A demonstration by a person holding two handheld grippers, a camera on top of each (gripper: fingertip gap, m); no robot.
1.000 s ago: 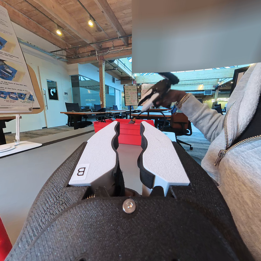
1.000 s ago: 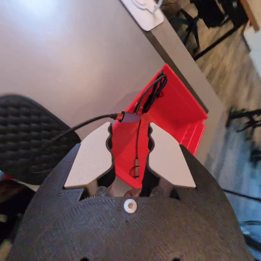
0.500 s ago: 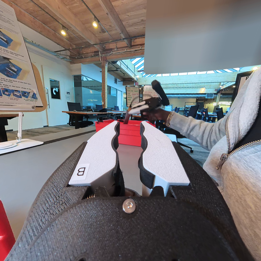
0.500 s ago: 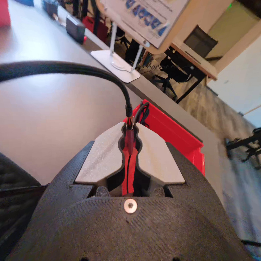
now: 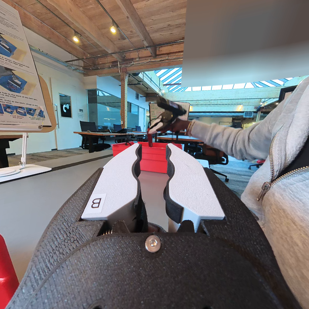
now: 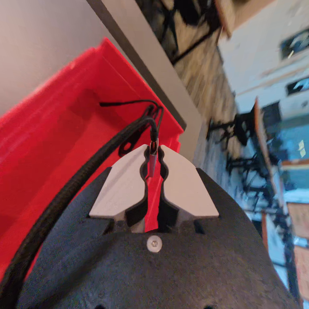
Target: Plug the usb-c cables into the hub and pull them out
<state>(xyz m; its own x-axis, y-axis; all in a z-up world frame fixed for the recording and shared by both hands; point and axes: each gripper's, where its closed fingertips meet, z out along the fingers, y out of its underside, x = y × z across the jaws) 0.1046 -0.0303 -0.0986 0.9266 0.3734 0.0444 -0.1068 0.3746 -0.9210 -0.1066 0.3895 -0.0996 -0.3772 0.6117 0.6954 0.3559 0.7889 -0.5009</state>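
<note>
My right gripper (image 6: 153,148) is shut on a thin grey hub (image 6: 153,162), held edge-on between the fingertips. The hub's black braided cable (image 6: 66,192) arcs out of its top and sweeps down to the left. I hold it over the open red bin (image 6: 58,117), where thin black cables (image 6: 132,143) lie coiled in the far corner. My left gripper (image 5: 153,147) is open and empty, low over the grey table (image 5: 41,192), pointing at the red bin (image 5: 153,160). The left wrist view shows the right gripper (image 5: 151,131) above the bin, the hub hanging down from it.
A sign on a white stand (image 5: 25,168) is at the table's left. A red object (image 5: 6,275) sits at the near left corner. The person's grey sleeve (image 5: 234,140) reaches across on the right. The table edge (image 6: 142,55) runs just beyond the bin. Tip to tip, the grippers are about 45 cm apart.
My right gripper has shut on the hub, lifted it, then tipped down over the red bin. The left gripper has stayed open and almost still.
</note>
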